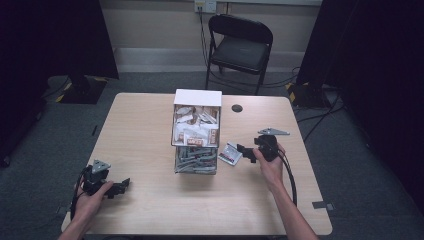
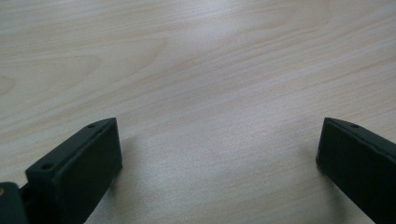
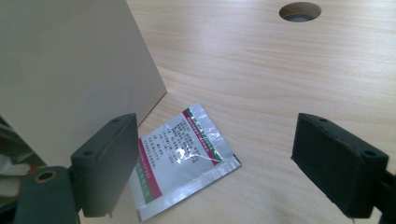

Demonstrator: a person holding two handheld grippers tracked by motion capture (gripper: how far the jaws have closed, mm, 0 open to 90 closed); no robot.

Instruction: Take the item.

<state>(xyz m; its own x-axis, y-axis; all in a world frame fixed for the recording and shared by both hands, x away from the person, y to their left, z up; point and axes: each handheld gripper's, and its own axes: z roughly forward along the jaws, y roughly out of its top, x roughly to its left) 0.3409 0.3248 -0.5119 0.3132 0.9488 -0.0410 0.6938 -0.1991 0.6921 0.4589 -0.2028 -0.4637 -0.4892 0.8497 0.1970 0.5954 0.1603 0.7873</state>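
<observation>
Between the wide-apart jaws of the right gripper [image 3: 212, 163] a silver sachet [image 3: 184, 156] lies flat on the worktop [image 3: 280, 70], untouched by either pad, just beside the white wall of the box [image 3: 70, 70]. At the near left corner of the worktop, the left gripper [image 1: 120, 187] rests with its jaws wide, nothing between them.

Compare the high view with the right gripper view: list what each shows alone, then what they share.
High view alone: the folding chair, the packets in the white box, the left gripper resting open near the table's front corner.
Right gripper view alone: the print on the foil sachet, seen close up.
Both: the sachet lying flat beside the box, the right gripper open above it, the table's round hole.
</observation>
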